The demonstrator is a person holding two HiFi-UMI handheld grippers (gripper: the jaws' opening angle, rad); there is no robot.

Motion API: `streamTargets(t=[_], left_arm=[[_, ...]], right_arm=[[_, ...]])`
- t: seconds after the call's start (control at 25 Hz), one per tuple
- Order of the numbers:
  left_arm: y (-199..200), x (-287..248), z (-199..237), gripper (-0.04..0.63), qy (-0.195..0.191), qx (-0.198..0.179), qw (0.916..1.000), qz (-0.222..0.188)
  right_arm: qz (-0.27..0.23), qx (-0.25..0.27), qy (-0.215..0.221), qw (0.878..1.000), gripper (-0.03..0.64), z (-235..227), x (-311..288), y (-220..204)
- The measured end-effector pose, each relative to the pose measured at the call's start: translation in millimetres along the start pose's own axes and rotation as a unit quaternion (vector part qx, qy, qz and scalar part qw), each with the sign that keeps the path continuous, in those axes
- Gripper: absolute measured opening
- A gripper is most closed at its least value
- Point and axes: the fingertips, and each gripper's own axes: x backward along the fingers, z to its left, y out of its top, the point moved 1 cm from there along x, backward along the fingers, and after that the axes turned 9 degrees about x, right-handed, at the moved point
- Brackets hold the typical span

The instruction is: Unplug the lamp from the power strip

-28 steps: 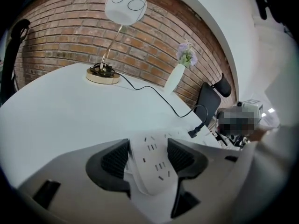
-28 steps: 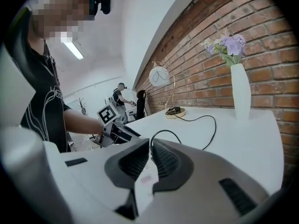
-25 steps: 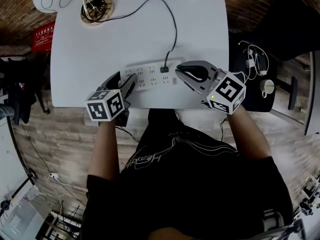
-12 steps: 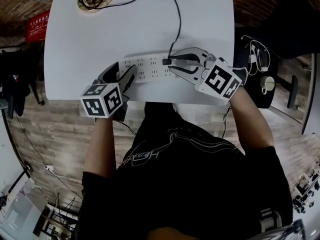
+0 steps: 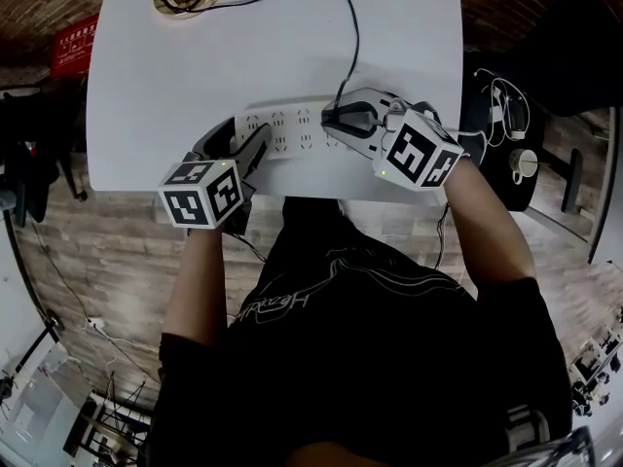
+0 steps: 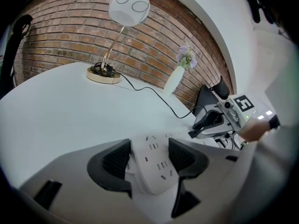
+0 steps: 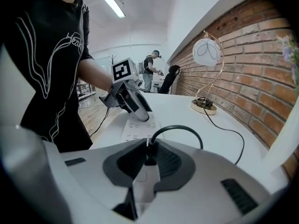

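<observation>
Both tongs at the power strip [image 5: 292, 129], which lies near the front edge of the table [image 5: 175, 66]. My left tongs [image 6: 149, 158] straddle the strip's left end, the 2 pads pressed against its long edges, so they have hold of it and pin it to the table. My right tongs [image 7: 149, 159] are closed to a narrow gap on the black plug [image 7: 150, 153], which stands upright in a socket toward the strip's right end and appears fully seated. The black cord [image 5: 356, 42] rises from the plug and runs across the table to the lamp [image 6: 129, 6], which stands at the far left corner, well apart from the strip.

Step in hand: drawing the plug. To do it well, I judge that the pull should go straight up along the pins, not sideways, with the grip on the plug body and not on the cord. The left tongs must bear down so that the strip does not lift with the plug. A slight rock may free a tight fit. The slack in the cord suggests the lamp will not be dragged.
</observation>
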Motion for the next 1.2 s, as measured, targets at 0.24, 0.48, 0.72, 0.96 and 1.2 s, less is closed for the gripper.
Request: streamTargets(t=[0.24, 0.48, 0.72, 0.96, 1.2], left_arm=[[-0.4, 0.2, 0.3, 0.259, 0.001, 0.000, 1.0000, 0.006], [-0.8, -0.1, -0.2, 0.259, -0.003, 0.001, 1.0000, 0.009], [-1.2, -0.5, 0.4, 0.259, -0.004, -0.001, 0.9999, 0.016], [-1.1, -0.9, -0.3, 0.261, -0.001, -0.001, 0.9998, 0.017], [-0.8, -1.2, -1.5, 0.262, 0.007, -0.006, 0.9998, 0.017]], right_arm=[[-0.019, 0.000, -0.002, 1.000, 0.032, 0.6, 0.5, 1.1], [-0.034, 0.001, 0.003, 0.999, 0.029, 1.7, 2.4, 1.4], [-0.058, -0.016, 0.003, 0.998, 0.029, 1.7, 3.7, 1.2], [-0.058, -0.017, 0.001, 0.998, 0.029, 1.7, 3.5, 2.5], [-0.034, -0.012, -0.009, 0.999, 0.029, 1.0, 2.7, 3.8]])
